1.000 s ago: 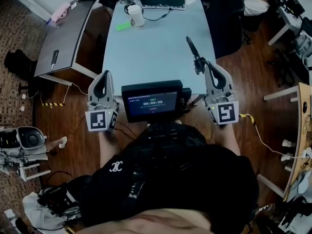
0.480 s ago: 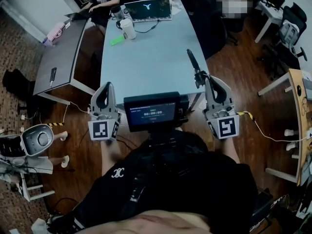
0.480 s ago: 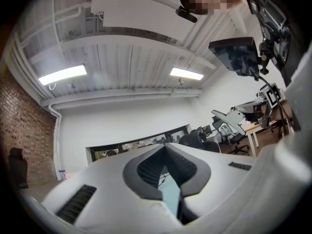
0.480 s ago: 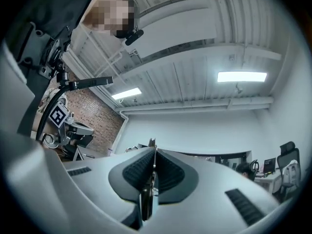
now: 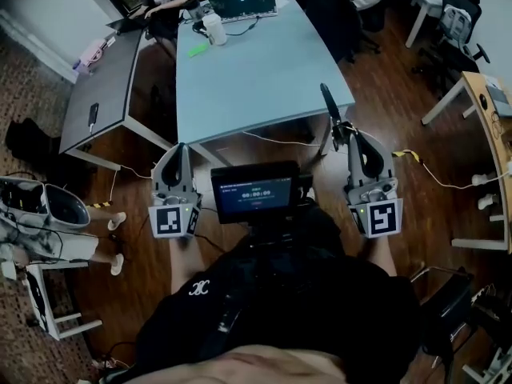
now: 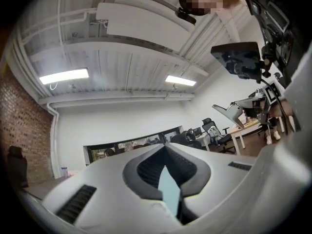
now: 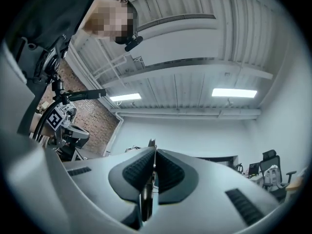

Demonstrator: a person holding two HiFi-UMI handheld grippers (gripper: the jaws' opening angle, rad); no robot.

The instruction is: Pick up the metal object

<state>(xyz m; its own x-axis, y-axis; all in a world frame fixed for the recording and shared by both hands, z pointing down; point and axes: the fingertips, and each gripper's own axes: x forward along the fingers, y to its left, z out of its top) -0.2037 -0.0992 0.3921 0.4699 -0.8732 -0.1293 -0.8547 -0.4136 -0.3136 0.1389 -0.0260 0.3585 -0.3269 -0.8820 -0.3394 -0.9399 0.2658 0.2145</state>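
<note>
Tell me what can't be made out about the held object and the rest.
Metal object: a dark slim shape in the head view; edge-on in the right gripper view, the pads of the right hand-held gripper covering most of it. Type unclear.
Screen text: too small, head view.
Green item on the table: too small to name, head view.

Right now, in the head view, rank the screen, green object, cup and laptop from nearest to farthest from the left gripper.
From the left gripper:
1. Screen, right beside it, between the two grippers.
2. Green object, far up the table, left side.
3. Cup, just beyond the green object.
4. Laptop, at the table's far end.
</note>
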